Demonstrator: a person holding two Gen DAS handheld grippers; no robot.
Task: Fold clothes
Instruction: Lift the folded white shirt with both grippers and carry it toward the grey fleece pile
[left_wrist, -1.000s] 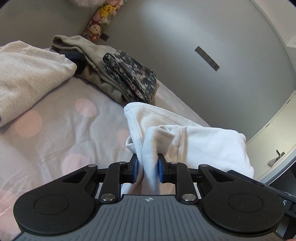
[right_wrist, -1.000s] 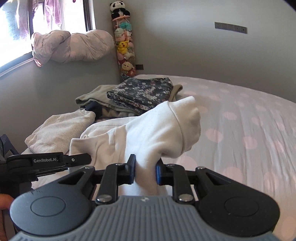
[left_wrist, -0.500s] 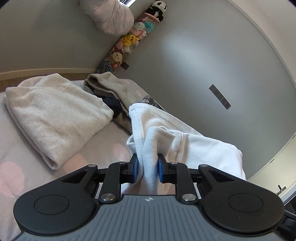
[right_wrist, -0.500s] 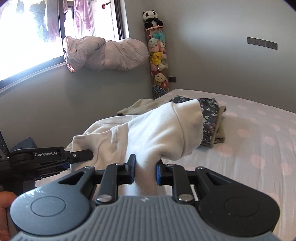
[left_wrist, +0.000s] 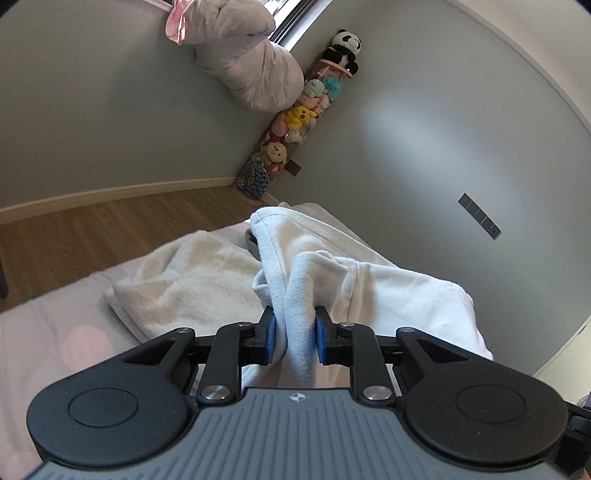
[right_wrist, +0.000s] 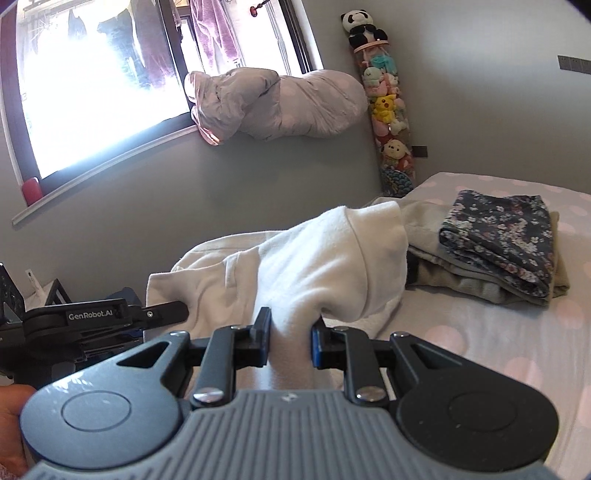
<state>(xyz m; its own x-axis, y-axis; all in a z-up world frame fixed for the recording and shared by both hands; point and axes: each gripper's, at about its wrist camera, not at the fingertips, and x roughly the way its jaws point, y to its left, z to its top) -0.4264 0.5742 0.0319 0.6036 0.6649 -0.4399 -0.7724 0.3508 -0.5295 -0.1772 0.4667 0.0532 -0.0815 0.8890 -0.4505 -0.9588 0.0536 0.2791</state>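
Both grippers tilted slightly down, left gripper (left_wrist: 293, 334) and right gripper (right_wrist: 289, 341) clamping white garment (right_wrist: 332, 266).

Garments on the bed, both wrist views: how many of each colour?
White: 1, the white garment, clamped by the left gripper and the right gripper
Cream: 1, the cream garment
Olive-grey: 1, the olive garment
Dark floral: 1, the floral garment
Total: 4
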